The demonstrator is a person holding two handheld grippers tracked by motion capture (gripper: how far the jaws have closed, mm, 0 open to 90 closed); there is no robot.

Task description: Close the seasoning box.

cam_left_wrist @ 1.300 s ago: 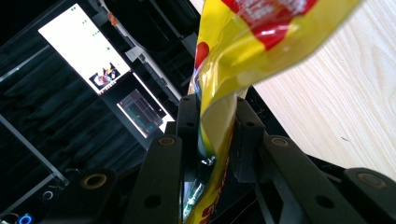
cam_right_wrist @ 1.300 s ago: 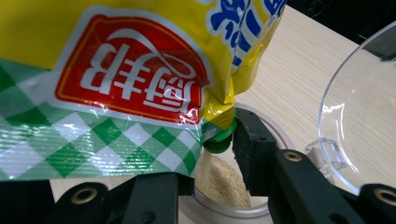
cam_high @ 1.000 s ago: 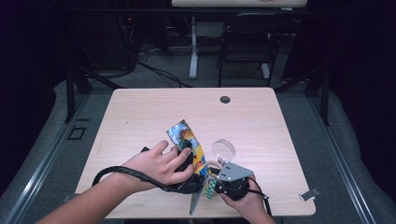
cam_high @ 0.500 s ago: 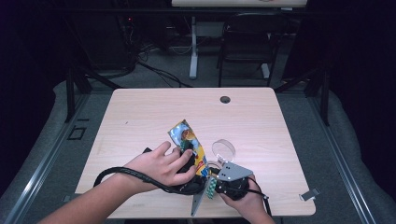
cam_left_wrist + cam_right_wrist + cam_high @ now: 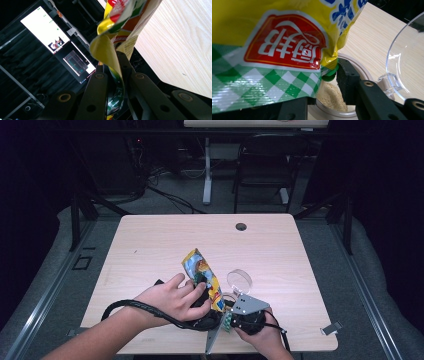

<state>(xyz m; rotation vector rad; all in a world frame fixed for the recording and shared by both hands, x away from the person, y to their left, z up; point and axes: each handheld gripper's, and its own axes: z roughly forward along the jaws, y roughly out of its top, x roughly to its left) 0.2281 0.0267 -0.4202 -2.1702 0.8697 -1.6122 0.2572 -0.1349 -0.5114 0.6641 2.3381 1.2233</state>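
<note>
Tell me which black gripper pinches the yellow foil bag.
The left gripper: its jaws clamp the foil bag, while the right gripper straddles a powder jar.

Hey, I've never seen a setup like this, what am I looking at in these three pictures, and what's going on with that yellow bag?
A person sits at a wooden table and holds a hand tool with two black fingers in each hand, instead of using bare hands. One picture looks down from above the table. The other two come from small cameras riding on each tool, looking along its fingers.

The left gripper has just been closing and now pinches the lower edge of a yellow seasoning bag. The right gripper has the bag's other end between its fingers, beside a small green spout. Under that spout sits a round jar with pale powder in it, its clear lid flipped open. It looks as if the bag is being emptied into the jar.
</note>
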